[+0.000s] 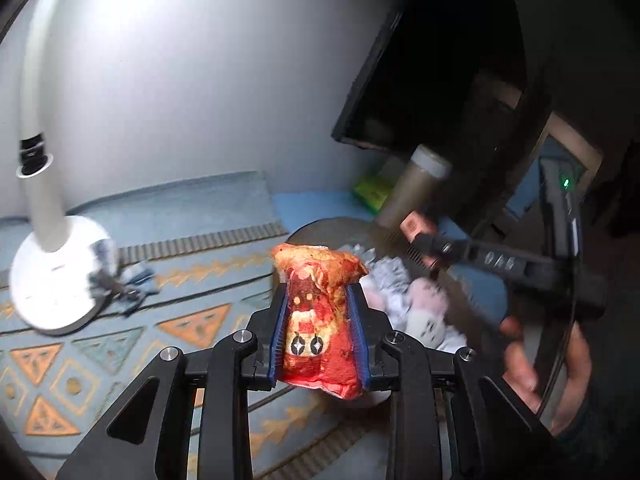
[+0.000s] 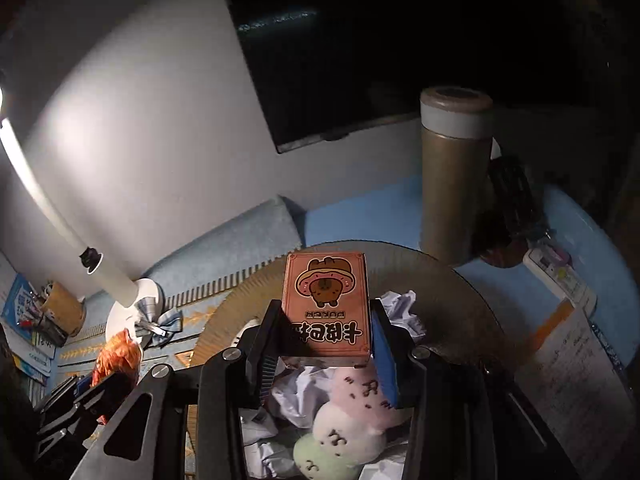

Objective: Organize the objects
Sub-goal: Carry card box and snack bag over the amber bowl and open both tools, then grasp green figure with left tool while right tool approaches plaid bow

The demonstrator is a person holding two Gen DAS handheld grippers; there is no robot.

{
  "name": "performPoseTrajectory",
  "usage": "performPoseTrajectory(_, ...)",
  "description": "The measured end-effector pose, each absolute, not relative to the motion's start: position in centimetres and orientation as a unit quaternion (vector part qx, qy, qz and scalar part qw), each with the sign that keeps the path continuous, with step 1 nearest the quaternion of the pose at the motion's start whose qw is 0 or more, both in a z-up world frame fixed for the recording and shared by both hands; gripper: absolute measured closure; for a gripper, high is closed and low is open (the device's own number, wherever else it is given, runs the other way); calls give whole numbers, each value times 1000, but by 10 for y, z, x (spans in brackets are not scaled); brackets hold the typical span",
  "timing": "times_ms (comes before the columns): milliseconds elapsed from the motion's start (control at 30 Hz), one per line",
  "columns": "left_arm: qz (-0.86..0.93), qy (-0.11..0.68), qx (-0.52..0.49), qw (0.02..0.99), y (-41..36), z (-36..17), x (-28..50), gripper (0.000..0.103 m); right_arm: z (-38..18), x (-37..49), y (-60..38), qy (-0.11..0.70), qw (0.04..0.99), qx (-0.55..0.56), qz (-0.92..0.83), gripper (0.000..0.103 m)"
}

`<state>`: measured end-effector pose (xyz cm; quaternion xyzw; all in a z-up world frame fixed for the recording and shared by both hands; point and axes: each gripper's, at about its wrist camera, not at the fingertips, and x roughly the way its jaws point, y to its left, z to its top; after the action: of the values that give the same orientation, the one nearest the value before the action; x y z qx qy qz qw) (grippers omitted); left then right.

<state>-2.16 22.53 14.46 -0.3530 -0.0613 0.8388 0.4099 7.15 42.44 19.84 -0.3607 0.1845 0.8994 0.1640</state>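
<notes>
My left gripper point(image 1: 318, 312) is shut on a red and orange snack bag point(image 1: 314, 312) and holds it above the patterned mat, just left of a round bin point(image 1: 320, 228). It also shows in the right wrist view point(image 2: 118, 354). My right gripper point(image 2: 326, 344) is shut on a small orange card box point(image 2: 325, 304) with a cartoon animal on it, held over the round bin point(image 2: 460, 292). The bin holds crumpled paper point(image 2: 400, 312) and pastel plush toys point(image 2: 352, 420). The right gripper also shows in the left wrist view point(image 1: 424, 248), with the box point(image 1: 412, 226) in it.
A white desk lamp point(image 1: 52, 276) stands at the left on a patterned blue mat point(image 1: 120, 340), with a striped bow point(image 2: 160, 320) by its base. A tall gold flask point(image 2: 454, 176) stands behind the bin. A dark monitor point(image 2: 320, 60) is on the wall side. Papers point(image 2: 568, 368) lie at the right.
</notes>
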Motion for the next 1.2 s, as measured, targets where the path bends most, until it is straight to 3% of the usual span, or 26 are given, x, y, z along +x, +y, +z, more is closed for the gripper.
performPoseTrajectory(33,838,-54,-347,417,242,148,-26,76,193,68,430,192,163,-367,896,63)
performPoseTrajectory(100,834,-23,-343,431,275,148,-35,55,179,64,442,223,152,-376,886,63)
performPoseTrajectory(133,832,-10,-346,433,285,145,-39,38,173,64,446,239,145,-379,882,62)
performPoseTrajectory(233,823,-11,-361,440,289,132,-46,37,164,68,452,249,144,-382,878,61)
performPoseTrajectory(267,820,-16,-368,438,283,130,-47,37,165,70,452,243,149,-379,881,56)
performPoseTrajectory(433,830,-30,-351,432,209,149,-37,34,190,78,444,213,166,-357,894,52)
performPoseTrajectory(500,833,-51,-338,435,158,160,-31,22,214,87,429,198,140,-337,910,52)
performPoseTrajectory(567,841,-92,-331,419,97,171,-30,4,246,95,414,158,141,-307,928,52)
performPoseTrajectory(700,886,-69,-343,305,12,162,-16,4,289,94,368,135,38,-292,946,49)
performPoseTrajectory(767,883,-56,-365,289,-9,135,-3,4,279,78,332,135,-31,-314,939,38)
performPoseTrajectory(867,856,-62,-413,305,-2,91,8,6,233,34,270,146,-107,-381,907,38)
performPoseTrajectory(1033,848,18,-433,306,63,72,1,8,153,-39,213,122,-47,-457,880,38)
performPoseTrajectory(1133,826,85,-462,311,96,62,-3,17,120,-66,215,103,-27,-465,879,38)
performPoseTrajectory(1167,825,92,-464,310,101,59,-3,24,112,-74,221,110,-22,-467,877,38)
performPoseTrajectory(1200,824,86,-464,315,104,57,-5,24,105,-81,224,121,-24,-471,873,38)
